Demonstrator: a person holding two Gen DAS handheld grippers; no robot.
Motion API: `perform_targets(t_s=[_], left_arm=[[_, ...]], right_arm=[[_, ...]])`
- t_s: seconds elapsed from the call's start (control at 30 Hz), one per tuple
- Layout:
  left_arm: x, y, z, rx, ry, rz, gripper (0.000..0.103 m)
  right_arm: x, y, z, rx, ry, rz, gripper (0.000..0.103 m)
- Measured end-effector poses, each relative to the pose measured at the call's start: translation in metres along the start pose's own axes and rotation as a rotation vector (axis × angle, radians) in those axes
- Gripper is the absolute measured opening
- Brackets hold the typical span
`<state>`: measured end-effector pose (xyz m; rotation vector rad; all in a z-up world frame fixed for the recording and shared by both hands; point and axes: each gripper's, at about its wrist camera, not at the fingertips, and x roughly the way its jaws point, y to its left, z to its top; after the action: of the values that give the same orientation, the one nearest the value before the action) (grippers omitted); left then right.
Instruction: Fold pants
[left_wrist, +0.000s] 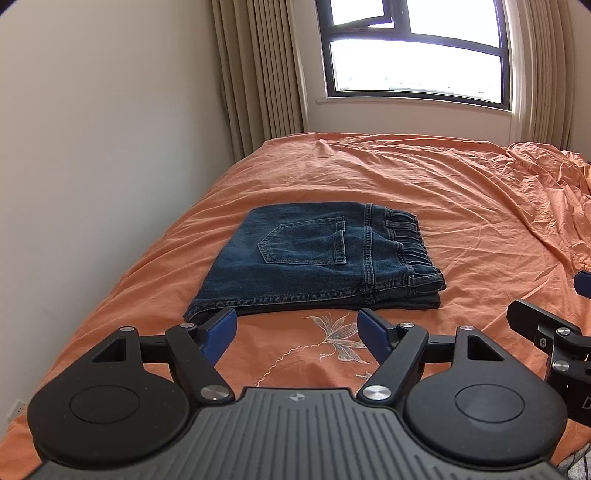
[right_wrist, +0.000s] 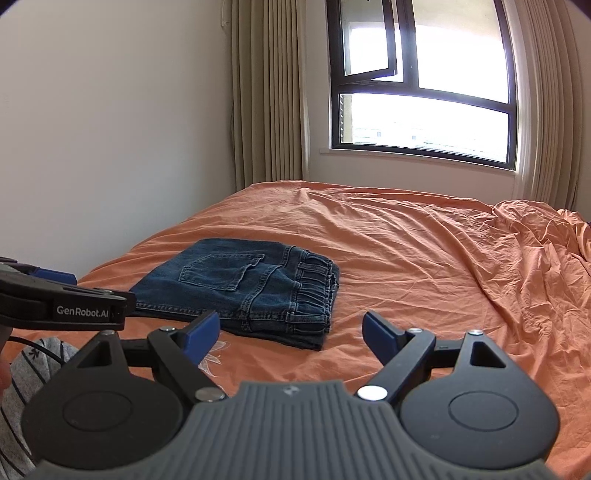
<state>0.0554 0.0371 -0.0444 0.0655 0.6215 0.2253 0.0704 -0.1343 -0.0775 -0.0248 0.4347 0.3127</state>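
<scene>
Hovering low over the near end of a bed, two hand-held grippers side by side, both aiming forward toward the window. Left tongs spread wide apart, holding nothing, blue pads just short of the near edge of the pants. Right tongs likewise splayed open and empty, the left pad overlapping the near edge of the pants in view, contact impossible to confirm.

Lying folded into a compact rectangle on the orange sheet, dark blue denim pants, back pocket facing up, elastic waistband stacked at the right side. Resting toward the left side of the bed, close to the plain wall.

Showing only in the left wrist view: an embroidered flower stitched into the sheet between the spread pads, and part of the right gripper's black frame at the right edge.

Showing only in the right wrist view: the left gripper's side arm printed "GenRobot.AI" crossing in from the left, and a grey striped garment at the lower left corner. Beige curtains hanging beside the window in both.
</scene>
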Motion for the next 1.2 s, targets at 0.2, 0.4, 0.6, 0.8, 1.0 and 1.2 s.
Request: perform_targets(t_s=[0.2, 0.4, 0.6, 0.8, 1.0, 1.2], left_arm=[[-0.003, -0.001, 0.001, 0.004, -0.008, -0.003, 0.087], [-0.005, -0.001, 0.000, 0.004, -0.010, -0.007, 0.087], [-0.008, -0.001, 0.001, 0.005, -0.013, -0.006, 0.087], [-0.011, -0.002, 0.003, 0.006, -0.019, -0.007, 0.087], [-0.012, -0.002, 0.003, 0.007, -0.019, -0.007, 0.087], [-0.012, -0.002, 0.003, 0.006, -0.018, -0.006, 0.087]], right_arm=[[-0.007, -0.001, 0.004, 0.001, -0.021, -0.008, 0.081], [-0.014, 0.003, 0.005, -0.011, -0.035, -0.002, 0.081], [-0.020, 0.006, 0.008, -0.021, -0.051, 0.006, 0.081], [-0.023, 0.006, 0.010, -0.019, -0.058, 0.007, 0.081], [-0.024, 0.006, 0.010, -0.019, -0.062, 0.007, 0.081], [-0.027, 0.007, 0.011, -0.021, -0.068, 0.009, 0.081]])
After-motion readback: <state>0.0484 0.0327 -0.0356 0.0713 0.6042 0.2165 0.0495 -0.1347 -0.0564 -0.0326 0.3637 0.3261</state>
